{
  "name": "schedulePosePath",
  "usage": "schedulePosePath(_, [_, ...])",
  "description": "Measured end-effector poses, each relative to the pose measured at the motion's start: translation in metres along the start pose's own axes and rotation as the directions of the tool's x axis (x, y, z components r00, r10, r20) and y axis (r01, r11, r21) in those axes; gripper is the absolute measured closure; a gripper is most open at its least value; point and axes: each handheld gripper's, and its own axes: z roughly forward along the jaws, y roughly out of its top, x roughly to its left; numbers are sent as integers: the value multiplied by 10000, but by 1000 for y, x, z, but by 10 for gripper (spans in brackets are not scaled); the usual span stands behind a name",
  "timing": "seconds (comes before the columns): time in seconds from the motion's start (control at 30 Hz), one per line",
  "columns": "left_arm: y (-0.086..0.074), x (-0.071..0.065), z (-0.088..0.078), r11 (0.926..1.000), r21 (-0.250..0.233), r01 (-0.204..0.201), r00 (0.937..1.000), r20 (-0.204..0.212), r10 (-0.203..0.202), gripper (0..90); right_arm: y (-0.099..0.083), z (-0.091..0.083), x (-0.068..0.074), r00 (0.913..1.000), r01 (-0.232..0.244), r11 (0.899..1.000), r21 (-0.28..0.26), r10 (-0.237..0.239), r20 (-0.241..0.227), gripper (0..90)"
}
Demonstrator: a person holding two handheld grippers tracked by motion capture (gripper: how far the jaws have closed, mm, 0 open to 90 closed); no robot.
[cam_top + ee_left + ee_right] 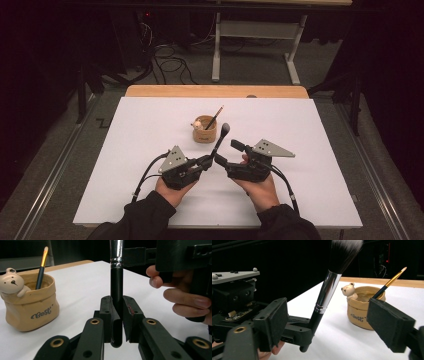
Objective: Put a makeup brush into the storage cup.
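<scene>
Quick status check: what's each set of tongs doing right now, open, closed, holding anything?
Left tongs: closed on the makeup brush handle, brush upright, bristles up.
Right tongs: open, holding nothing, jaws spread either side of the brush.

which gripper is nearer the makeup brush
Left. The left gripper is shut on the makeup brush handle, holding it upright; the right gripper sits open just beside it, not touching.

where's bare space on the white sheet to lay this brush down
Free: the wide strips left and right of the cup, out to the white sheet's edges. Crowded: the middle front, where the left tool holds the brush beside the right tool.
</scene>
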Motion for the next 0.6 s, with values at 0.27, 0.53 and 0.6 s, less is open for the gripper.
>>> schedulePosePath(0.27, [-1, -1, 2, 10000, 17, 22, 10000, 67, -22, 793, -3, 1, 1, 9997, -170, 9998, -120, 168, -151, 284])
schedulePosePath(0.53, [-2, -4, 3, 10000, 43, -32, 9999, 118, 32, 793, -4, 1, 0, 9990, -343, 9992, -207, 337, -302, 366])
schedulePosePath(0.6, [-2, -4, 3, 10000, 74, -48, 9999, 136, 47, 793, -4, 1, 0, 9987, -387, 9989, -253, 379, -331, 385])
